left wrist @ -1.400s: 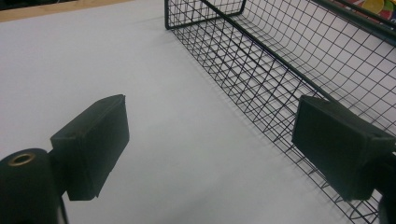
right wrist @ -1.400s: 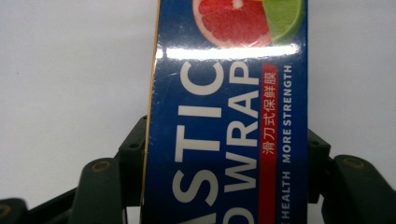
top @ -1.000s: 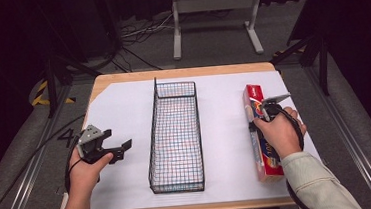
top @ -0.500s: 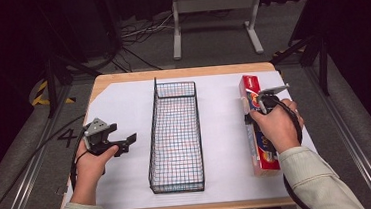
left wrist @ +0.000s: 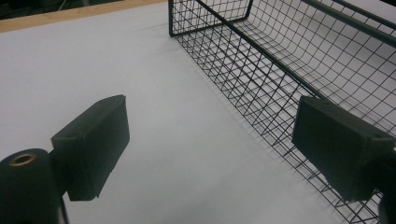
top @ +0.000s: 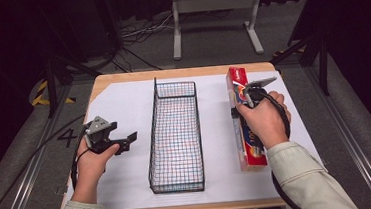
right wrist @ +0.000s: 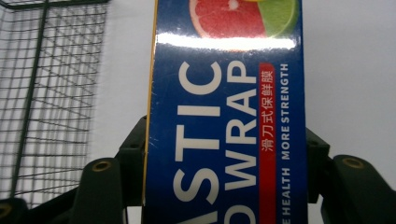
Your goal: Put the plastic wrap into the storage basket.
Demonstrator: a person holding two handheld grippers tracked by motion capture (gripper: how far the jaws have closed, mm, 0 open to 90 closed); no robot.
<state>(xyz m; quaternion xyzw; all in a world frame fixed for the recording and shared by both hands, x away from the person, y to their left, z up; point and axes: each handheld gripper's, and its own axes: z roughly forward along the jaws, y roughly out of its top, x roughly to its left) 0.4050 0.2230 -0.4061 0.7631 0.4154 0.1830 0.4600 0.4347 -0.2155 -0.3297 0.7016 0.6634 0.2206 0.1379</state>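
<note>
A long blue and red plastic wrap box (top: 252, 152) lies lengthwise at the right of the white sheet. My right gripper (top: 242, 104) is shut on it near its far half. In the right gripper view the black jaws press both long sides of the box (right wrist: 229, 93), so my right gripper (right wrist: 224, 158) holds it above the sheet. A black wire basket (top: 197, 133) stands in the middle, long side running away from me. My left gripper (top: 128, 141) hovers left of the basket, open, pointing toward it. In the left gripper view, my left gripper (left wrist: 210, 144) has nothing between its pads.
The basket's mesh wall (left wrist: 280, 60) is close to the left gripper's right pad, and the basket (right wrist: 46, 93) also shows left of the box. The wooden table edge (top: 181, 72) runs along the far side. A metal stand (top: 213, 4) sits on the floor beyond.
My right hand has raised the plastic wrap box and carried it toward the far edge of the table. The left hand has barely shifted.
</note>
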